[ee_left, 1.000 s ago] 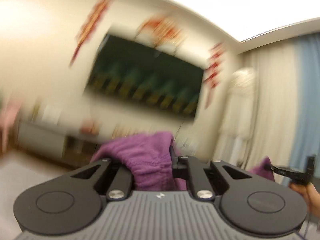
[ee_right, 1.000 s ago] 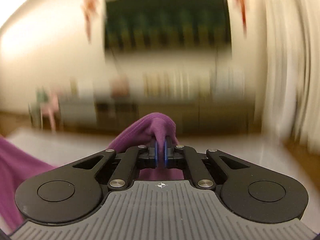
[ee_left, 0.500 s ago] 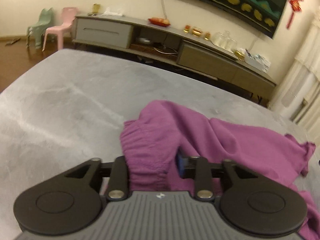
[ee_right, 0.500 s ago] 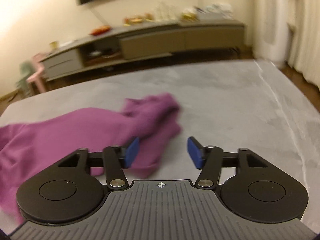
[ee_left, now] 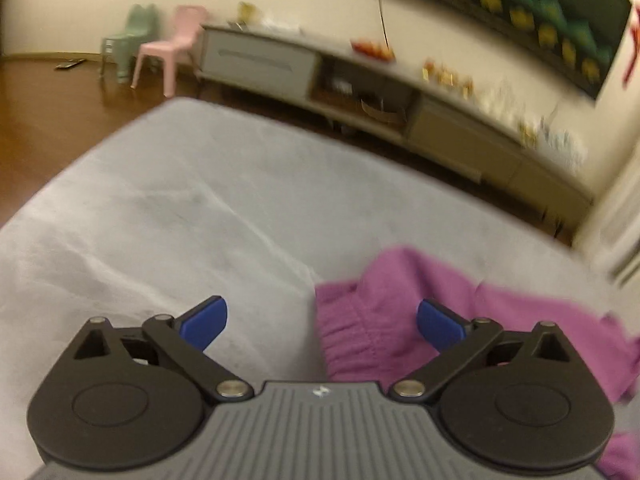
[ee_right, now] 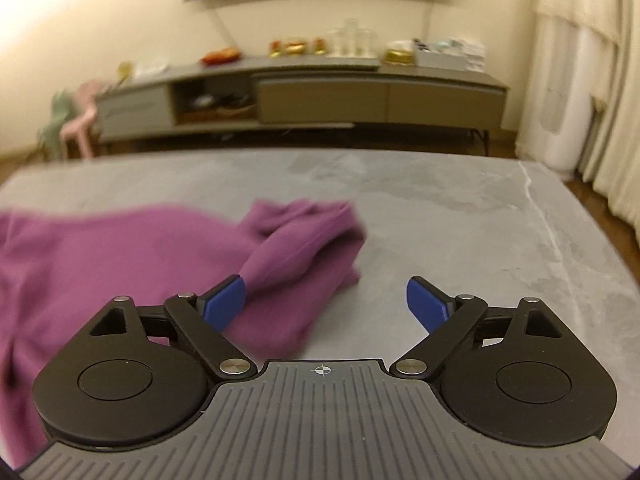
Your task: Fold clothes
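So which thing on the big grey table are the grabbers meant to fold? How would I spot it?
Find the wide grey table in front of the long low TV cabinet. Lying crumpled on it is the purple garment, soft and fuzzy, with a gathered stretchy band at one end. It is the only cloth and the only bright colour on the table.

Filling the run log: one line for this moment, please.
left tongs: opening, empty | right tongs: opening, empty | purple garment: lying on grey surface

Cream wall [ee_right: 500,20] (warm light), low sideboard [ee_right: 320,96]
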Available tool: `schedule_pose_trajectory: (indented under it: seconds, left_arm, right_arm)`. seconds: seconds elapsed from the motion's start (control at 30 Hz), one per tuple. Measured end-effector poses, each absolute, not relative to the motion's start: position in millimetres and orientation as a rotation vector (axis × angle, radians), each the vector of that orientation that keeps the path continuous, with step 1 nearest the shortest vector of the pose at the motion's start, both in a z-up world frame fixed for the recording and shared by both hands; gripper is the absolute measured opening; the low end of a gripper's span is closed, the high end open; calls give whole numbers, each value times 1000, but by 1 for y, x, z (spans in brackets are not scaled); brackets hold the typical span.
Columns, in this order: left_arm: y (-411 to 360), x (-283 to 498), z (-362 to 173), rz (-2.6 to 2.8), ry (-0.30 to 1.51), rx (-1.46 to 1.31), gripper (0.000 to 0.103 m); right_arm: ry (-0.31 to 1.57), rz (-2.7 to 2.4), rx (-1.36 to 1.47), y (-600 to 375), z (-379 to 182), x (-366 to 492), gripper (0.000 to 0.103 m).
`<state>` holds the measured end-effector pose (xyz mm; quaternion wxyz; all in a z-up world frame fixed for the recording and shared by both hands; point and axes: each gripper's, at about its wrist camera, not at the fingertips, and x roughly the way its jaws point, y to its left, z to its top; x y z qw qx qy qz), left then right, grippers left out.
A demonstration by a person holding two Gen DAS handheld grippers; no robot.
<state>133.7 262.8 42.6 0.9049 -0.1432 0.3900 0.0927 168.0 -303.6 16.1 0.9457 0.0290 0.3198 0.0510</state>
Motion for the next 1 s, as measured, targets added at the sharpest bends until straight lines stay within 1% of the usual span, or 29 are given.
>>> schedule_pose_trajectory:
  seconds: [0.03, 0.07, 0.1, 0.13, 0.17, 0.2, 0.23, 0.27, 0.3, 0.33, 0.37, 0.4, 0.47, 0.5, 0.57, 0.6, 0.63, 0.67, 0.7, 0.73, 0.77, 0.83, 0.87, 0.9, 0.93, 0.97, 1.0]
  left_arm:
    - [258, 143, 35, 196, 820, -271, 103]
    - [254, 149, 29, 189, 834, -254, 95]
    - [254, 151, 25, 169, 846, -248, 78]
    - [253, 154, 23, 135, 861, -246, 64]
    - [251, 155, 24, 91, 873, -247, 36]
    - [248, 153, 26, 53, 879, -245, 25]
    - [245, 151, 30, 23, 874, -229, 19]
    - [243, 146, 37, 12, 840, -213, 6]
    - [245, 139, 47, 11, 788, -215, 5]
    - [247, 133, 58, 10, 735, -217, 3]
    - [252, 124, 71, 13, 659, -232, 3]
    - [262, 113, 87, 26, 561, -266, 3]
    - [289, 94, 109, 63, 419, -390, 3]
    - [300, 92, 110, 84, 400, -437, 3]
    - [311, 104, 95, 134, 467, -480, 4]
    - [312, 113, 83, 153, 519, -482, 7]
    - [309, 126, 67, 164, 593, -462, 10]
    - [306, 138, 51, 174, 666, -442, 18]
    - [303, 146, 39, 184, 718, -419, 21]
    - [301, 148, 32, 191, 745, -395, 22]
    - [302, 148, 30, 194, 755, -387, 25]
    - [312, 141, 39, 179, 727, -422, 33]
    - [320, 133, 48, 157, 688, -457, 47]
    - [322, 124, 55, 143, 657, -473, 63]
    - [323, 117, 60, 133, 636, -472, 68]
    - [324, 110, 65, 122, 615, -472, 71]
    - [324, 108, 68, 107, 613, -457, 72]
  right_arm:
    - [655, 82, 116, -310, 13, 180, 90]
    - [665, 66, 164, -315, 9, 192, 90]
    - [675, 49, 213, -320, 6, 204, 90]
    - [689, 43, 230, -322, 1, 214, 90]
    - [707, 47, 221, -321, -4, 221, 89]
    - [725, 50, 211, -320, -10, 228, 83]
    - [738, 68, 203, -319, -14, 233, 80]
    - [747, 99, 195, -318, -18, 236, 65]
    - [738, 111, 183, -317, -17, 237, 33]
    - [714, 108, 169, -316, -12, 234, 16]
    - [691, 105, 154, -314, -7, 232, 6]
    - [667, 102, 140, -313, -1, 230, 5]
    - [529, 66, 149, -315, 34, 213, 4]
    - [442, 37, 133, -313, 56, 201, 4]
    - [324, -12, 95, -307, 84, 183, 5]
    - [298, -33, 86, -304, 88, 179, 14]
    - [293, -52, 84, -301, 85, 178, 27]
    - [331, -58, 76, -299, 76, 182, 69]
    - [407, -51, 61, -297, 63, 189, 91]
    - [473, -56, 65, -297, 48, 190, 87]
    - [523, -72, 93, -298, 38, 183, 75]
    - [592, -87, 171, -298, 29, 159, 75]
    - [603, -70, 218, -297, 30, 144, 78]
    - [607, -33, 250, -294, 34, 128, 83]
    - [599, 26, 255, -287, 40, 111, 85]
    - [577, 79, 237, -278, 46, 92, 90]
    - [550, 116, 208, -268, 50, 72, 94]
